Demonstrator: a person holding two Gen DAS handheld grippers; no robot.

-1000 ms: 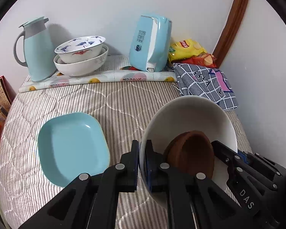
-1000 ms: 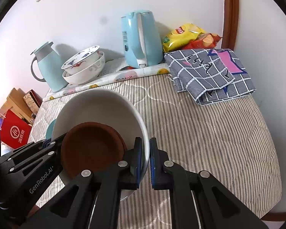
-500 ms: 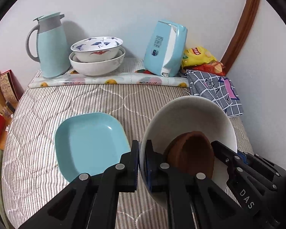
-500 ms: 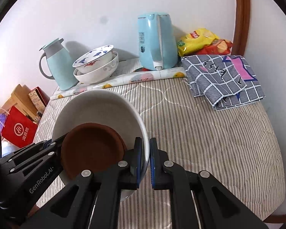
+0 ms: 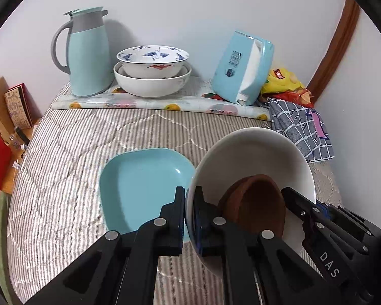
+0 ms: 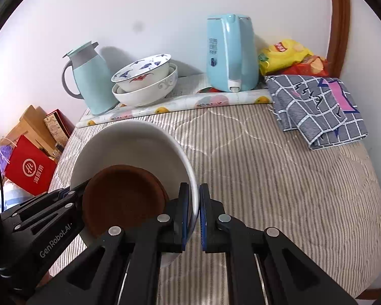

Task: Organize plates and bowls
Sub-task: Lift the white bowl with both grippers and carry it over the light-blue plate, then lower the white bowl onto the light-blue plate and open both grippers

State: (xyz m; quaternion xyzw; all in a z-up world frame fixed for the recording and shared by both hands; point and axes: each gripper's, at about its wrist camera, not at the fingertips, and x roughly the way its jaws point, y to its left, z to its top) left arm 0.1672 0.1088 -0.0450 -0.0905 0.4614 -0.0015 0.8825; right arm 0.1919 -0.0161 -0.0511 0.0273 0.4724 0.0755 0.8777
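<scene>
I am holding a large white bowl [image 5: 254,152] between my two tools, and it is filling the lower right of the left view and the lower left of the right view. My left gripper [image 5: 189,216] is clamped on the bowl's rim, one finger outside the wall and one inside, and my right gripper [image 6: 194,212] is clamped in the same way on the opposite rim. A brown bowl [image 6: 123,200] is sitting inside the white one, leaning against its lower wall. In the left view a light blue square plate [image 5: 139,188] is lying flat on the striped quilted cover [image 5: 63,167] at lower centre, and the white bowl's rim is overlapping the plate's right edge in the picture; I cannot tell whether the two are touching. Toward the top of both views, along the wall, a fruit-patterned mat [image 5: 139,105] is carrying a pale blue jug [image 5: 87,53] at the left, a blue-patterned bowl [image 5: 152,62] nested in a wider white bowl [image 5: 152,85] just beside it, and a light blue kettle [image 6: 229,53] further right. A yellow snack bag [image 6: 284,56] is lying at the upper right near the wooden frame, and a grey checked cloth [image 6: 315,106] is lying folded below it.
</scene>
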